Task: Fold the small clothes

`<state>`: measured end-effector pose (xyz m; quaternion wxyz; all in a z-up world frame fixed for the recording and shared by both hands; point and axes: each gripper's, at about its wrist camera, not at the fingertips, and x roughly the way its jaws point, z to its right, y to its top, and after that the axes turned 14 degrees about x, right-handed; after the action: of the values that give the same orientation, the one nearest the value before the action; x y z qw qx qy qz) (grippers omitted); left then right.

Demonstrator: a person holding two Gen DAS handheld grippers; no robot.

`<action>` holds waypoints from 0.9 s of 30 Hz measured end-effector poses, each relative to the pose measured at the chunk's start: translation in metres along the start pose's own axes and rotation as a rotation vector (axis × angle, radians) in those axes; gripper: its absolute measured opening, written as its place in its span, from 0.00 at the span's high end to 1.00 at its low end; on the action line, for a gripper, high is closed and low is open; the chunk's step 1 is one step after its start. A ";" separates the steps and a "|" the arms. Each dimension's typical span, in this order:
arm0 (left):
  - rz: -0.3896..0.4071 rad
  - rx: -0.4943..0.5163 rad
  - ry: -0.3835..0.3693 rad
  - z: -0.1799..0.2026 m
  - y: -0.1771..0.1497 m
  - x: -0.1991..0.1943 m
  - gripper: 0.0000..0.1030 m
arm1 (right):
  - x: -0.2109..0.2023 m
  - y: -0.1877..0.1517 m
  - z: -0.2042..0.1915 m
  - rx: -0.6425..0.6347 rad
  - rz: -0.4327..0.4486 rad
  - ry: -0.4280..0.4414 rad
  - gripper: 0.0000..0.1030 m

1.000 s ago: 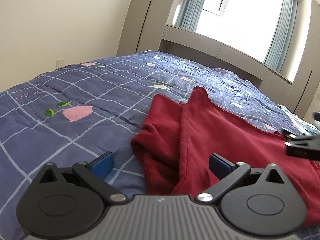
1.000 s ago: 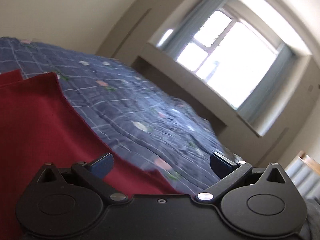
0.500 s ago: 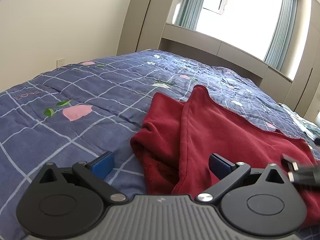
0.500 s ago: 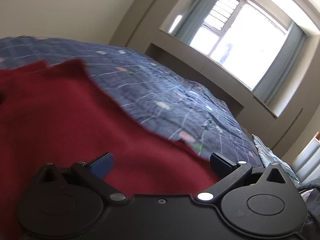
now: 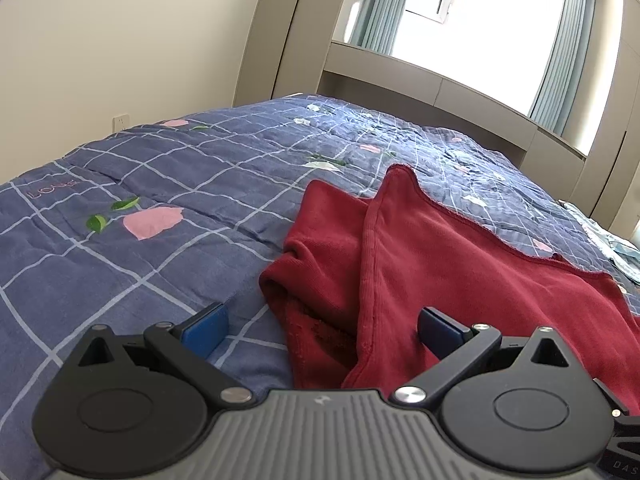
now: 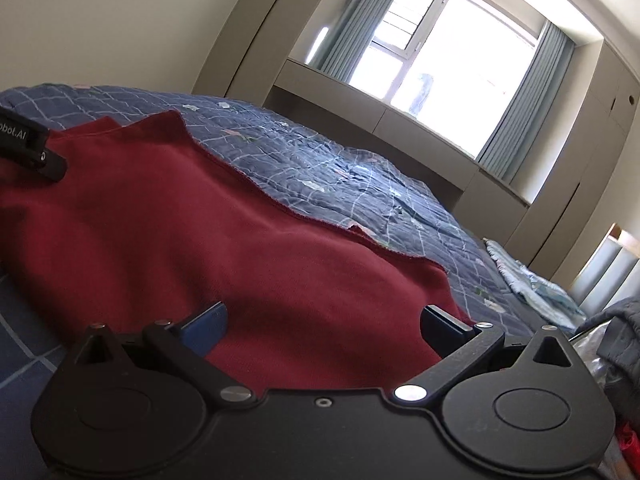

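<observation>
A dark red knit garment (image 5: 460, 264) is lying on the blue checked quilt (image 5: 160, 184), partly doubled over, with a loose bunched layer sticking out at about 9 o'clock of its main panel. The left gripper (image 5: 322, 326) is hovering low at the garment's near edge with its blue pads (image 5: 206, 326) spread wide and nothing between them; the raised seam fold is running up toward 12 o'clock between the fingers. The right gripper (image 6: 324, 326) is likewise gaping and empty, sitting over the flat red panel (image 6: 200, 232), with the garment's corner at about 2 o'clock of it.

The step in hand looks like taking hold of the near edge for the next fold. To do it well, each claw should be lowering until one finger is sliding under the hem, catching every layer there but none of the quilt. The left one would do better pinching the seam ridge than the crumpled layer beside it. Both should be lifting together, so the fold is landing straight.
</observation>
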<state>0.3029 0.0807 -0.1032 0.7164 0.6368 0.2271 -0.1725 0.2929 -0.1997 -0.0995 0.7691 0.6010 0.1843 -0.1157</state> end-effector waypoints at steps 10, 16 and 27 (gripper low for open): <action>0.011 -0.088 -0.060 0.005 -0.025 -0.046 0.01 | -0.003 -0.001 0.003 0.017 0.007 0.008 0.01; 0.007 -0.225 -0.130 0.010 -0.032 -0.061 0.13 | 0.000 0.000 0.011 0.058 -0.011 0.036 0.01; -0.031 -0.446 -0.109 0.003 -0.024 -0.024 0.46 | 0.003 0.000 0.014 0.084 -0.022 0.053 0.01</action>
<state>0.2700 0.0735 -0.1095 0.8479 0.4486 0.2304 -0.1634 0.2978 -0.2135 -0.0978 0.7369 0.6334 0.2059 -0.1158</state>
